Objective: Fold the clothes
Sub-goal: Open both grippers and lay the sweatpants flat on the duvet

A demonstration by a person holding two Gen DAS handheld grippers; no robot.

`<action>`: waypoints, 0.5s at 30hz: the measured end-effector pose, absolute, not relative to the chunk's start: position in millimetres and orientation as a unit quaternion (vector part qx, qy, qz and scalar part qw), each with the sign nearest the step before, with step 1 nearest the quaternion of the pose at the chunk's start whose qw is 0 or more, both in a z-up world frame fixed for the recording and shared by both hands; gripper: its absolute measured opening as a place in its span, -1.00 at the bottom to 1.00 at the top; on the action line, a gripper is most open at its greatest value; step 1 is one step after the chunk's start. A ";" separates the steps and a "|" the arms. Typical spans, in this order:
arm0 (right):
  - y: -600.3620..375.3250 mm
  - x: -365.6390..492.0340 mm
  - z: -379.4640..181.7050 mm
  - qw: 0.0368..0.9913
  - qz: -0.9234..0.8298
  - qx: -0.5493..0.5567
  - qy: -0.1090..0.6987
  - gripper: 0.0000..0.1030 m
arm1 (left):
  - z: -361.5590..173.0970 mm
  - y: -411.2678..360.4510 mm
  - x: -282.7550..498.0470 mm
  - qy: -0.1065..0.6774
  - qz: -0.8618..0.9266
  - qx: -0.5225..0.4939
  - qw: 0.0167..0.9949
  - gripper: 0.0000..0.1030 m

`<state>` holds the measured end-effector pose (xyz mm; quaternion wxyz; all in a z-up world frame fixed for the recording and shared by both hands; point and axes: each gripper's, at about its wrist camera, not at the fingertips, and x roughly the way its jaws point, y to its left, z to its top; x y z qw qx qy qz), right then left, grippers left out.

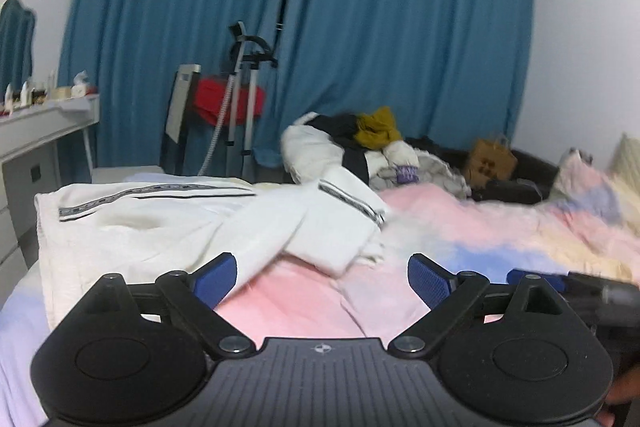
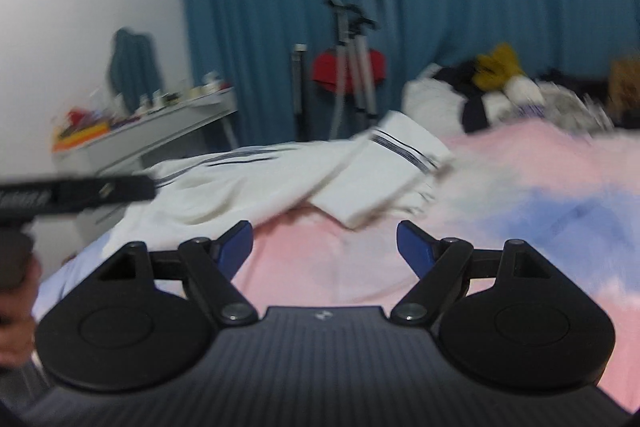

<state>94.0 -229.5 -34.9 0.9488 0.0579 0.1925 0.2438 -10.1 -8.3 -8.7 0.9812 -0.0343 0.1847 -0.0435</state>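
Plainly, both tools are free of cloth. The left hand-held gripper [image 1: 322,281] has its blue-padded jaws spread wide with nothing between them, only the pastel pink, blue and yellow bedspread [image 1: 500,231] showing in the gap. The right hand-held gripper [image 2: 325,247] likewise stands with its jaws apart and empty above the same bedspread [image 2: 520,187].

The white garment with dark striped trim [image 1: 168,223] lies on the bed ahead of both tools, toward the left side, with one part folded across itself so that a trimmed end [image 1: 352,203] points to the right. In the right wrist view the same garment [image 2: 280,183] lies just beyond the fingertips, and its blurred folded end reaches toward the middle of the bed. Neither tool touches it.

Farther back on the bed sits a heap of unfolded clothes in white, black and mustard yellow [image 1: 360,143], with a brown paper bag [image 1: 490,159] near it on the right. Teal curtains [image 1: 360,27] cover the back wall. A metal tripod stand [image 1: 244,99] rises in front of them, with something red [image 1: 228,103] behind it. A white counter crowded with small items [image 2: 152,131] stands along the left wall. A hand [image 2: 18,311] on a black handle shows at the left edge of the right wrist view.
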 end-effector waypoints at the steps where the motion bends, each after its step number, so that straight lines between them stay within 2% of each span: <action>1: -236.0 97.4 -40.4 0.949 0.234 0.072 0.197 0.57 | -13.2 -12.7 -10.6 0.190 -0.043 -0.030 0.980 0.83; 7: -249.0 111.4 -53.6 0.953 0.193 0.091 0.215 0.57 | -26.1 4.3 26.0 0.228 -0.023 -0.027 0.973 0.85; 15: -266.1 125.9 -71.6 0.943 0.163 0.125 0.261 0.57 | -40.8 38.0 144.3 0.258 0.036 0.035 0.965 0.86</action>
